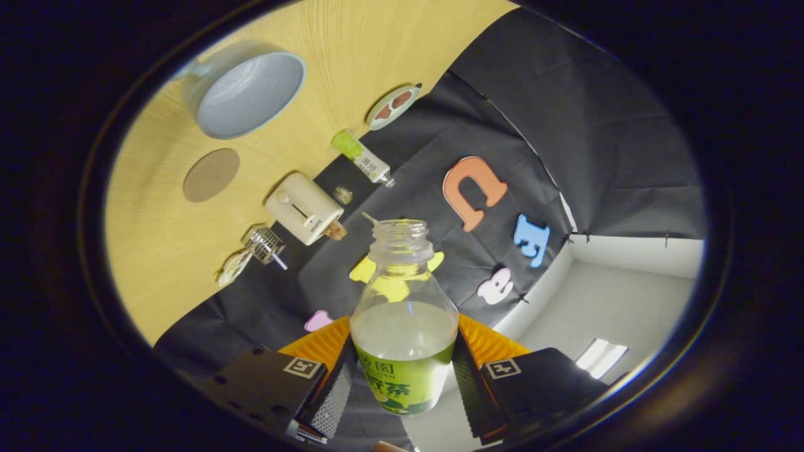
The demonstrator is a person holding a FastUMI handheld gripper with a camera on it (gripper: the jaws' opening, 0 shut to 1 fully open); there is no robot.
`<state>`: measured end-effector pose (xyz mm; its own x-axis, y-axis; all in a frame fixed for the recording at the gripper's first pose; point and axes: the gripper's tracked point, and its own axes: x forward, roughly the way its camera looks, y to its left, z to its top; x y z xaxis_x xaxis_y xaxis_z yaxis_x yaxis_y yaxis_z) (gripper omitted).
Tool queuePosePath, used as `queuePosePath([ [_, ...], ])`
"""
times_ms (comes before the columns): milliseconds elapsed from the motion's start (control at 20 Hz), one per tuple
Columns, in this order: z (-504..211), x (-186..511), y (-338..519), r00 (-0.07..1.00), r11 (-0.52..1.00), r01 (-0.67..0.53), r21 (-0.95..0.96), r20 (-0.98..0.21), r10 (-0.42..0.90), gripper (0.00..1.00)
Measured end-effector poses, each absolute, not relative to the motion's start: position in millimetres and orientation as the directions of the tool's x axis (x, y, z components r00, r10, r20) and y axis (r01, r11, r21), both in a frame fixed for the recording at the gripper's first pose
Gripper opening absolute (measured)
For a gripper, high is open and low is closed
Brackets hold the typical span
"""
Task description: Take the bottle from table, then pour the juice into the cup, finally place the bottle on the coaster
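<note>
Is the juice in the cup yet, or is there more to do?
The bottle is off the table, clamped between the gripper fingers, uncapped, with juice inside. It is tilted, away from the cup, so pouring isn't visibly happening. Afterwards it must go on the coaster.

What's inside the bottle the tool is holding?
The bottle, clamped in the tool, holds pale juice up to its shoulder. Its green label hides the lower part.

Your gripper (pixel 402 376) clamps the open bottle (pixel 404 320) between both fingers, juice inside. Beyond it the table (pixel 157 251) carries the cup (pixel 248 94), coaster (pixel 211 174) and toaster (pixel 303 208).
</note>
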<state>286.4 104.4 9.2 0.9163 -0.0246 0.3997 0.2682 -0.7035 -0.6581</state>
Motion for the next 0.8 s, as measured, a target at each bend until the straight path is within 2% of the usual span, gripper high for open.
queuePosePath([
  [400, -1, 280, 112, 0.922, -0.726, 0.267, -0.634, 0.388, 0.001, 0.79],
  [600, -12, 284, 101, 0.929, -0.701, 0.243, -0.67, 0.369, -0.03, 0.79],
  [800, -32, 290, 78, 0.942, -0.596, 0.201, -0.778, 0.32, -0.101, 0.8],
])
